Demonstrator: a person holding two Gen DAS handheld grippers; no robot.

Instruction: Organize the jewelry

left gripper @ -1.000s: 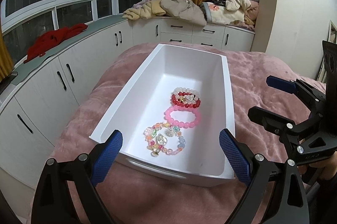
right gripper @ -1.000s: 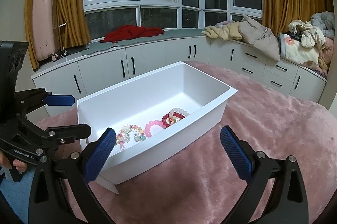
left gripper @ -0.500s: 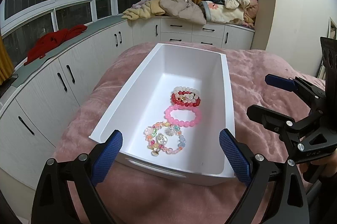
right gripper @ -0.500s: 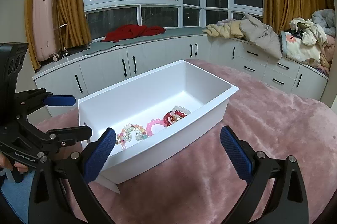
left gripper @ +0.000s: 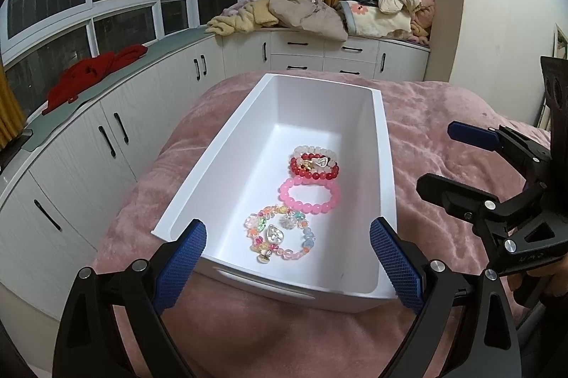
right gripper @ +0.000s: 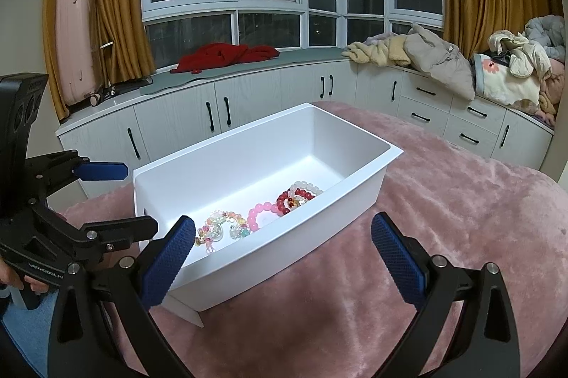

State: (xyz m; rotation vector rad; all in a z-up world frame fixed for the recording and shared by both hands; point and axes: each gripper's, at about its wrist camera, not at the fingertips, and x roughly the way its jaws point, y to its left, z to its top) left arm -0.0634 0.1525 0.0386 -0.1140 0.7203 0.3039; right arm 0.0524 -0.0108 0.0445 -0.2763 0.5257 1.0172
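Note:
A white rectangular bin [left gripper: 387,165] [right gripper: 358,197] rests on a pink blanket. Inside lie a multicoloured charm bracelet [left gripper: 278,232] [right gripper: 222,229], a pink bead bracelet [left gripper: 309,195] [right gripper: 261,214], and red and white bead bracelets [left gripper: 315,162] [right gripper: 298,195] stacked together. My left gripper [left gripper: 287,264] is open and empty, just before the bin's near end; it also shows in the right wrist view [right gripper: 117,197]. My right gripper [right gripper: 284,257] is open and empty beside the bin's long side; it also shows in the left wrist view [left gripper: 458,161].
The pink blanket [right gripper: 443,218] covers the bed around the bin. White cabinets [left gripper: 88,143] run along the windows, with red clothing [right gripper: 227,56] and piles of laundry [left gripper: 312,12] on top. A pink suitcase [right gripper: 76,40] stands by the curtain.
Both grippers have drawn back and lifted slightly; the bin sits a little lower and farther in both views. The bracelets have not moved.

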